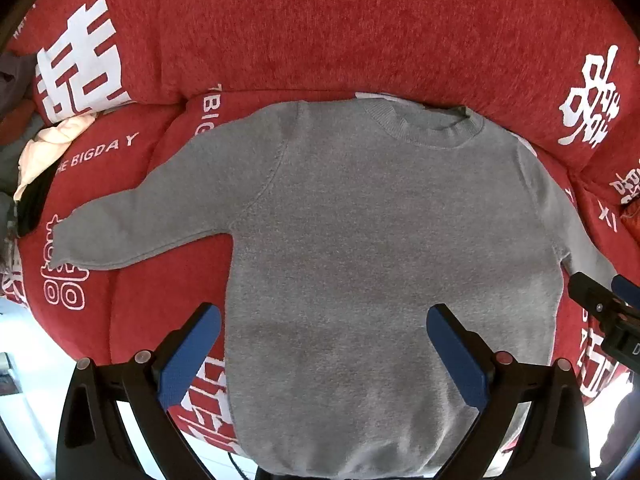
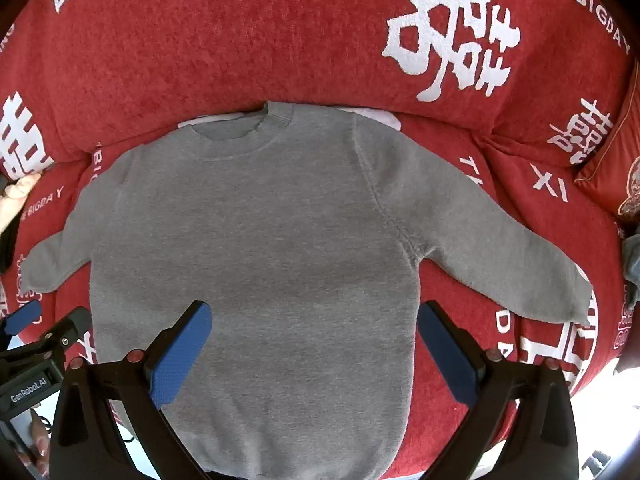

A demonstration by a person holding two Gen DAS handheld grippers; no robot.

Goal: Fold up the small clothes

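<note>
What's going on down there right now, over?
Left gripper open, right gripper open, both empty. Grey sweater flat on red cover, sleeves spread, unfolded. Nothing on it.

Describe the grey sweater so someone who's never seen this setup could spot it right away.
Look at the red sofa cover printed with white characters and "THE BIGDAY". Spread flat on its seat, sleeves out to both sides, lies the grey sweater, neckline toward the backrest. It is the only plain grey knit with a ribbed crew neck; the crumpled cream cloth sits off at the sofa's edge.
</note>
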